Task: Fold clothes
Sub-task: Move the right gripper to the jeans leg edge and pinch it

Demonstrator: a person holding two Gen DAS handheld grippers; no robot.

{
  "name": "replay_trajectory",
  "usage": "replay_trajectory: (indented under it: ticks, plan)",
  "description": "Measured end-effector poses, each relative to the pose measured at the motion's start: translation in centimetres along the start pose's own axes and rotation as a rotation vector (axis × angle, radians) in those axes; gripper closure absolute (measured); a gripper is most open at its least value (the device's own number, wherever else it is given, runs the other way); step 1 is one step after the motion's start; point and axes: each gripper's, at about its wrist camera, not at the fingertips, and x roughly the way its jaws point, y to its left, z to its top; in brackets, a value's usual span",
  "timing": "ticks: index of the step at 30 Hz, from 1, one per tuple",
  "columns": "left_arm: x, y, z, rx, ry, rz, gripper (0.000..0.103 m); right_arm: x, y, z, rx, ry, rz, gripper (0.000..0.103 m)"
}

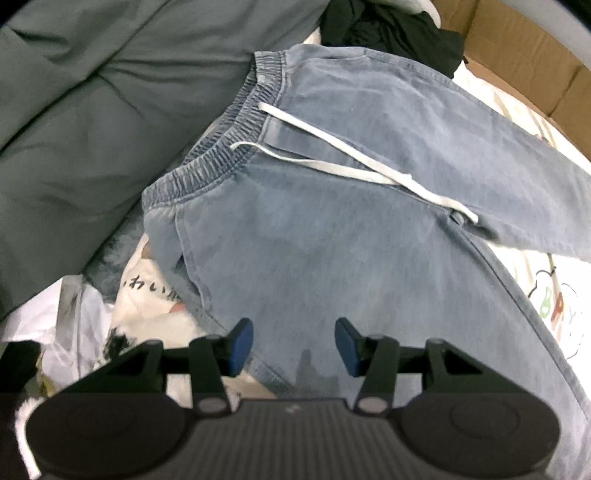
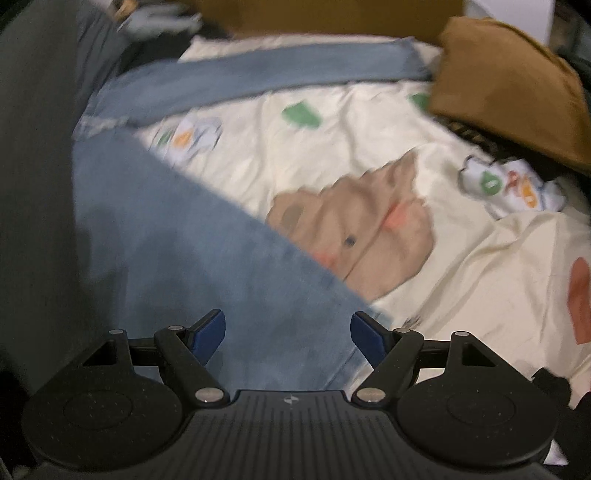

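Light blue denim trousers (image 1: pixel 332 236) with an elastic waistband and a white drawstring (image 1: pixel 354 162) lie spread on a cream printed sheet (image 2: pixel 480 251). My left gripper (image 1: pixel 293 347) hovers over the upper leg cloth, its blue pads apart with nothing pinched between them. In the right wrist view one trouser leg (image 2: pixel 192 251) runs under my right gripper (image 2: pixel 288 338), whose pads stand wide apart above the cloth near the leg's edge. The other leg (image 2: pixel 280 74) stretches across the back. This view is blurred by motion.
A dark grey-green quilt (image 1: pixel 85 122) fills the left. Dark clothes (image 1: pixel 391 26) and a cardboard box (image 1: pixel 524 55) sit behind the waistband. White printed fabric and paper (image 1: pixel 147 302) lie at the left. A brown folded garment (image 2: pixel 509 85) rests at the right back.
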Motion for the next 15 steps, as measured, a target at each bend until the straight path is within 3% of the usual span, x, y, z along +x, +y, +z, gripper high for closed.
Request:
replay_trajectory:
  ticks: [9, 15]
  plan:
    - [-1.1, -0.4, -1.0, 0.013, 0.007, 0.012, 0.050, 2.4, 5.0, -3.8, -0.156, 0.126, 0.076, 0.039]
    - [-1.5, -0.5, -1.1, 0.035, 0.013, 0.022, 0.050, 3.4, 6.8, -6.0, -0.189, 0.158, 0.098, 0.050]
